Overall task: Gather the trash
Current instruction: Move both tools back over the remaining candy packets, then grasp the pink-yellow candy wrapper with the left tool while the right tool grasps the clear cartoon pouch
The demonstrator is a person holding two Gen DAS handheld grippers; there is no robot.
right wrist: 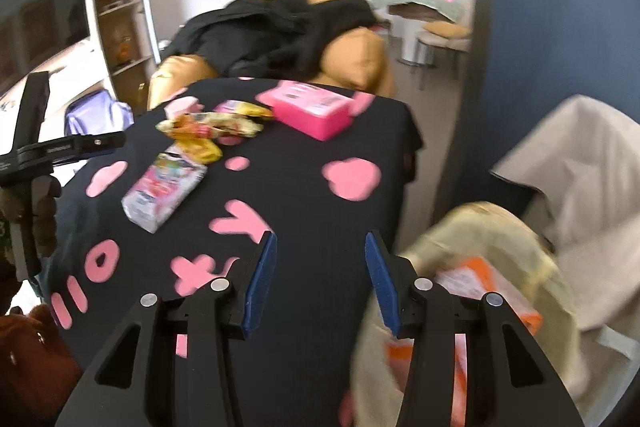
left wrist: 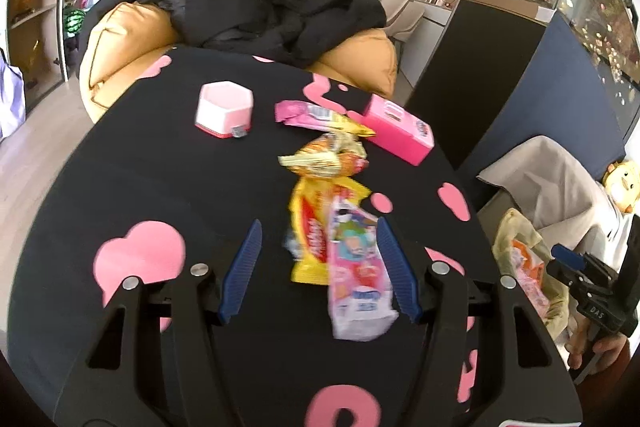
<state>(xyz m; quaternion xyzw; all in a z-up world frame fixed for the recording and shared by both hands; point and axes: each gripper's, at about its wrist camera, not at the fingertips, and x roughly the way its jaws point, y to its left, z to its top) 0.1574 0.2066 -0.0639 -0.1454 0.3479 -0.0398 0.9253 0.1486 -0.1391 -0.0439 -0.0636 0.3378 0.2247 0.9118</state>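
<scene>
My left gripper [left wrist: 320,263] hangs over the desk [left wrist: 160,187] with its jaws apart, gripping nothing. A pink-and-white snack pack [left wrist: 356,279] lies flat between the fingers, over a yellow wrapper [left wrist: 310,231]; the print's too blurry to read. More wrappers [left wrist: 328,155] are piled just beyond. My right gripper [right wrist: 320,279] is also parted and empty, beside a beige bag [right wrist: 500,267] off the desk edge, contents smeared orange.

Matt black cloth table cover [left wrist: 160,167], glossy foil snack wrappers [left wrist: 320,163], smooth pink plastic box [left wrist: 400,131].
</scene>
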